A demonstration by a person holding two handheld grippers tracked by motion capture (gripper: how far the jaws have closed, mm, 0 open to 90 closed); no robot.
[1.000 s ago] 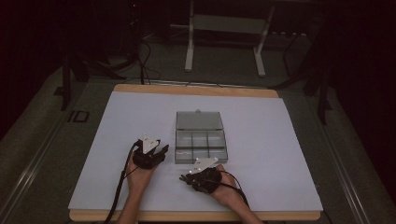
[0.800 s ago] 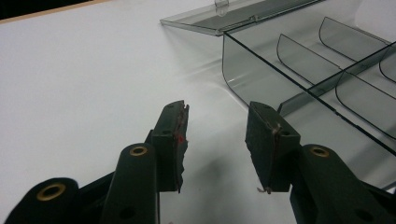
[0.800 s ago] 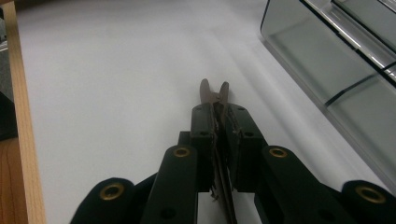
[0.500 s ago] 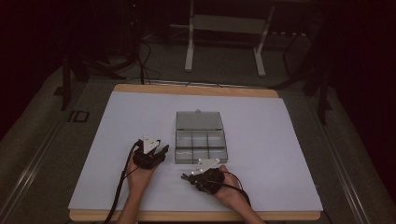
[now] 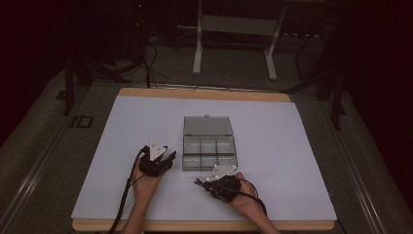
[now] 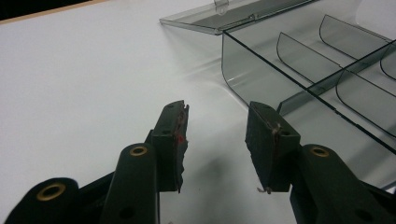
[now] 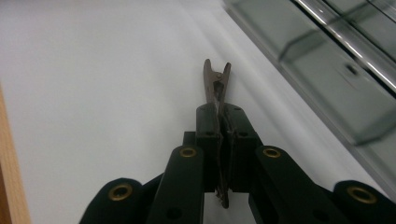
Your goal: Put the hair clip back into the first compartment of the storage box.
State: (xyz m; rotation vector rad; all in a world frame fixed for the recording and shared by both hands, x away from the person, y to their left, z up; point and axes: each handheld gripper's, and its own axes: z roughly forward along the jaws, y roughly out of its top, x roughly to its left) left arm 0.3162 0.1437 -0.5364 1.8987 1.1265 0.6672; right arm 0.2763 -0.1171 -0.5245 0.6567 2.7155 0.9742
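held in the right gripper (image 7: 218, 88): a small metal clip (image 7: 215, 86), thin and dark, probably an alligator clip, with a toothed forked tip. jaws have just been closing, now pressed flat on its rear part, tip sticking out ahead of the pads. seen also in the high view, right gripper (image 5: 202, 184) low over the desk (image 5: 292, 146), near the front edge, just in front of the front wall of the clear compartment box (image 5: 209, 152).

likely very light, stiff, and smooth on the flat sides, so easy to twist or slip between the pads if pinched too near one end. best taken on the two flat sides at the middle or rear, as now; not on the sprung tip, which would open under pressure. hardly fragile, but small enough to drop and lose.

long axis in line with the jaws, pointing straight away from the right gripper; in the high view roughly toward the left edge of the desk, running along the front wall of the box. whether fully level or slightly tilted cannot be told.

left gripper (image 6: 217, 128) wide open, nothing between the pads, resting beside the left wall of the compartment box (image 6: 299, 79), lid (image 6: 224, 16) laid open toward the far edge.
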